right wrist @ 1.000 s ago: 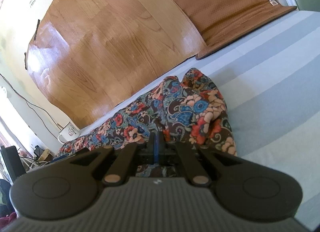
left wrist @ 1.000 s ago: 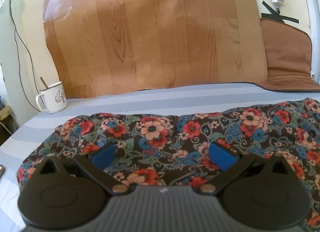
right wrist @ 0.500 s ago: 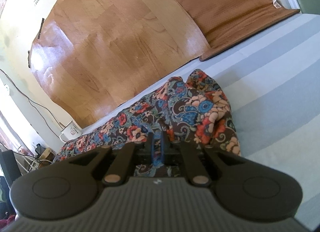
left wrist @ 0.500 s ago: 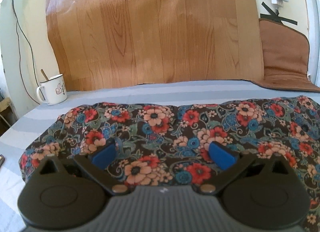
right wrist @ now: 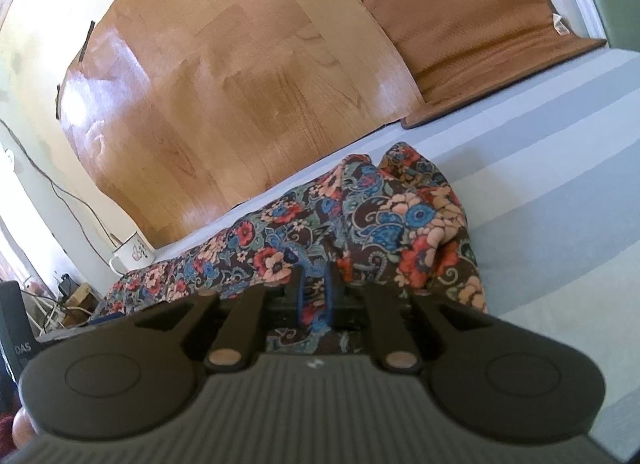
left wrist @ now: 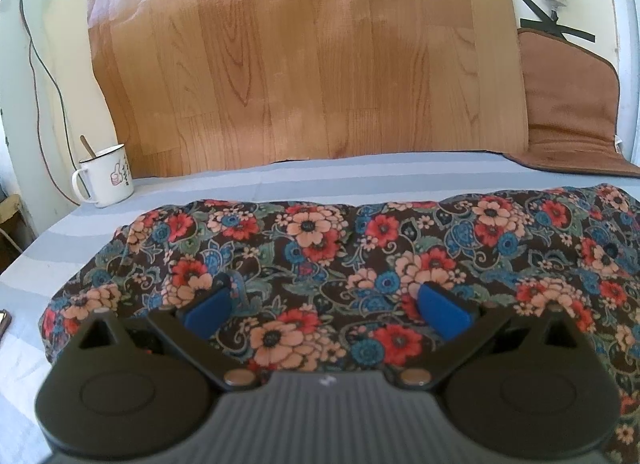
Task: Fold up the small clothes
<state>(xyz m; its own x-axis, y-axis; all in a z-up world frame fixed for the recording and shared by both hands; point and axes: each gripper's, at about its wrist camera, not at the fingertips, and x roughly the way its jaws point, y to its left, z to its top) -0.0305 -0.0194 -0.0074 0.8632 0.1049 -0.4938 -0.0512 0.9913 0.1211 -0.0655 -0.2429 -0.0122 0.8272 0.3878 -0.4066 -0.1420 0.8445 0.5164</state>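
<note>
The left claw [left wrist: 326, 300] stands wide open just above the floral garment [left wrist: 360, 248], which spreads flat across the striped bed sheet [left wrist: 360, 172] ahead of and beneath it. The right claw [right wrist: 316, 284] is nearly closed, pinching a fold of that garment [right wrist: 400, 220] between its blue pads, with cloth bunched just ahead of it. A white mug [left wrist: 105, 176] sits well off to the left claw's far left.

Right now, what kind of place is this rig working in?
Probably a lived-in home room, not a lab. The floral garment lies on a striped sheet like a bed's; an enamel mug with a spoon sits at its edge; a wood-pattern vinyl sheet is taped to the wall.
</note>
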